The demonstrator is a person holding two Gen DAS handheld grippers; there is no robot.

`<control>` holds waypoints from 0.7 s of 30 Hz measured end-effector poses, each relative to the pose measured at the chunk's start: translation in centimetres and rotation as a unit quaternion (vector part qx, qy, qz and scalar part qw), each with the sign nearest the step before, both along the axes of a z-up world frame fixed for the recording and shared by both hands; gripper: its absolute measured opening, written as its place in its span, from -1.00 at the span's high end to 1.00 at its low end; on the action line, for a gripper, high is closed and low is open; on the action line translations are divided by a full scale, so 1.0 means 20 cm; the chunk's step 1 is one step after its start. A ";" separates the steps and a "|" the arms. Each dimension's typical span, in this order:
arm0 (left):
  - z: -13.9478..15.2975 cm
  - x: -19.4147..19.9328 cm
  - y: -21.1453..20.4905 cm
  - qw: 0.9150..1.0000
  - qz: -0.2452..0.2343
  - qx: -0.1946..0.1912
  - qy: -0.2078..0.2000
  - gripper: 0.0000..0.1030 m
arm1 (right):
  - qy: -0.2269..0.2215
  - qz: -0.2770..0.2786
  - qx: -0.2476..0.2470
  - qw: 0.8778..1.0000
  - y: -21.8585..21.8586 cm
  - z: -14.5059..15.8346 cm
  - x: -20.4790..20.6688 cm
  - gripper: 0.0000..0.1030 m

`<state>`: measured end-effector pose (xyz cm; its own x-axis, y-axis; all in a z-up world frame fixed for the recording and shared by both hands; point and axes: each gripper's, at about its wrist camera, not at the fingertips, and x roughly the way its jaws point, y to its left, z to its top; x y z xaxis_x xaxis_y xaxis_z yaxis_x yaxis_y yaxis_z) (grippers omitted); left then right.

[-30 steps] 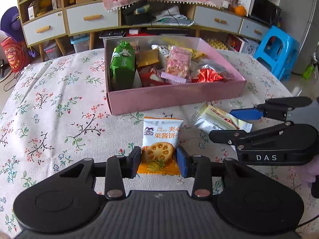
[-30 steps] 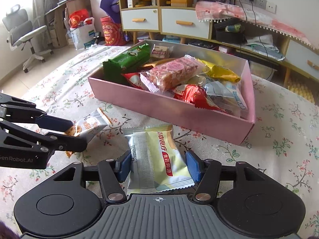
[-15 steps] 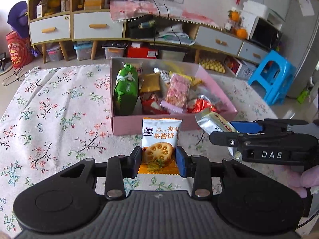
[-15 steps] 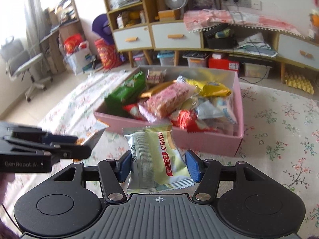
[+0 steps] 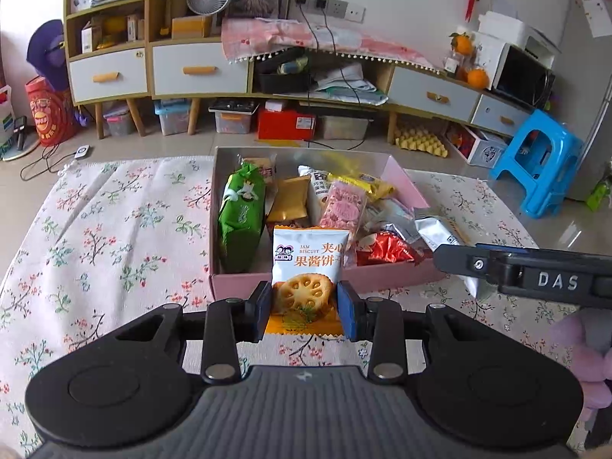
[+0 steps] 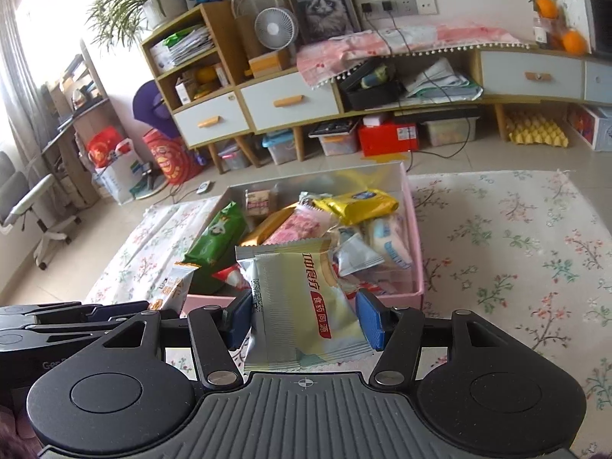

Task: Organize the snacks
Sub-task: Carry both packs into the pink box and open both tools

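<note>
floral cloth [image 5: 114, 229] under crinkly foil packets in pink box [image 5: 290, 279]

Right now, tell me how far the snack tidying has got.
Done: the pink box already holds many packets, among them a green pack. In hand: the left hand-held gripper is shut on the jam biscuit packet, and the right hand-held gripper is shut on the pale yellow packet, both near the box's front. Left: dropping both in. No loose snacks show on the floral cloth.
</note>
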<state>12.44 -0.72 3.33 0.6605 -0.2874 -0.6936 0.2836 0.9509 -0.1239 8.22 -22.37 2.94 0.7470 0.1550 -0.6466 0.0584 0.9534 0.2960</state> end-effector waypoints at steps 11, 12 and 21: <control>0.01 0.18 -0.03 1.000 0.005 0.009 -0.019 0.35 | 0.007 -0.045 0.038 0.998 -0.13 0.01 0.15 -0.10; 0.02 0.21 -0.03 1.000 0.003 0.004 -0.021 0.35 | 0.008 -0.049 0.038 0.998 -0.13 0.00 0.17 -0.10; -0.01 0.41 -0.06 1.000 -0.002 0.013 -0.025 0.35 | -0.002 -0.094 0.092 0.991 -0.25 -0.07 0.33 -0.10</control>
